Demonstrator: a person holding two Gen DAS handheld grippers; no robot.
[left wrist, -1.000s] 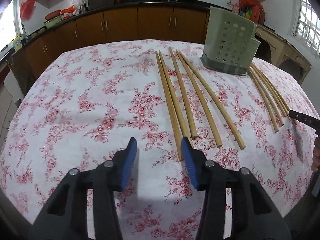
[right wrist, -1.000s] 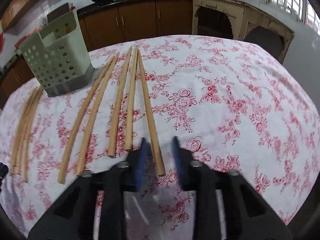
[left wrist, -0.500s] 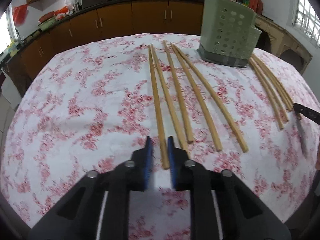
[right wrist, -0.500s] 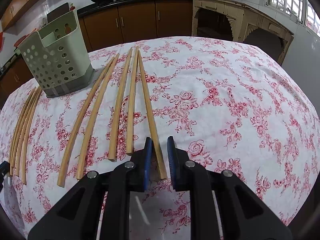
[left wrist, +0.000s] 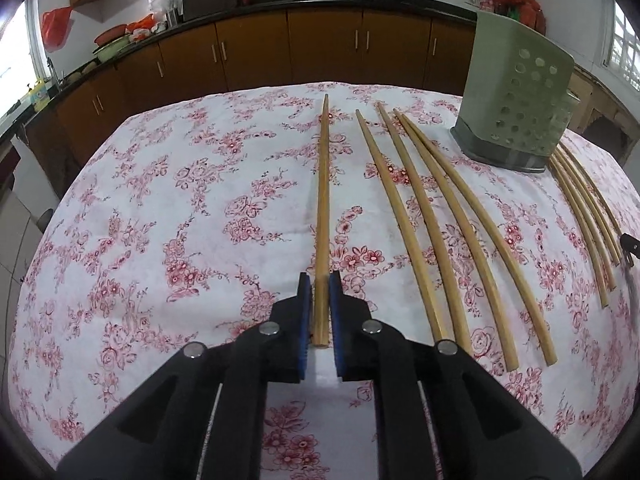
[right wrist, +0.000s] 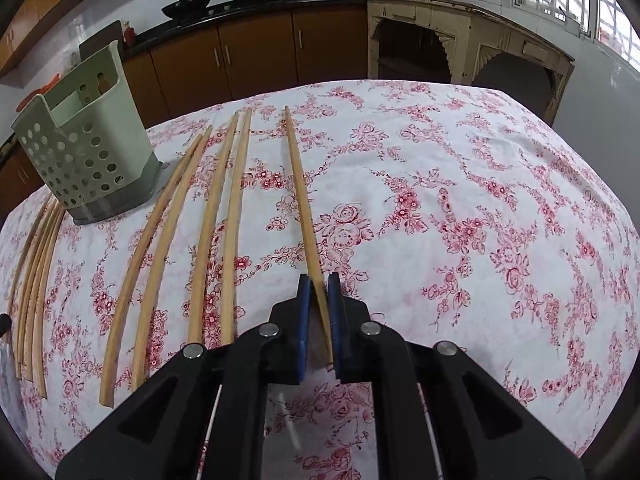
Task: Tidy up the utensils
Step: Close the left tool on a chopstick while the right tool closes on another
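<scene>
Long bamboo chopsticks lie on a floral tablecloth. My left gripper is shut on one chopstick, which points straight away from me, apart from the others. My right gripper is shut on another chopstick, also set apart from its row. A pale green perforated utensil holder stands upright at the far right in the left wrist view. In the right wrist view the holder is at the far left. A thinner bundle of chopsticks lies beside it.
The table is round with a red flower cloth. Brown kitchen cabinets run behind it. A cream sideboard stands beyond the table in the right wrist view. A dark object shows at the right edge of the left wrist view.
Both grippers closed on a chopstick each. Each held chopstick now sits apart from its row and appears raised; the left gripper was wide open one second ago.
</scene>
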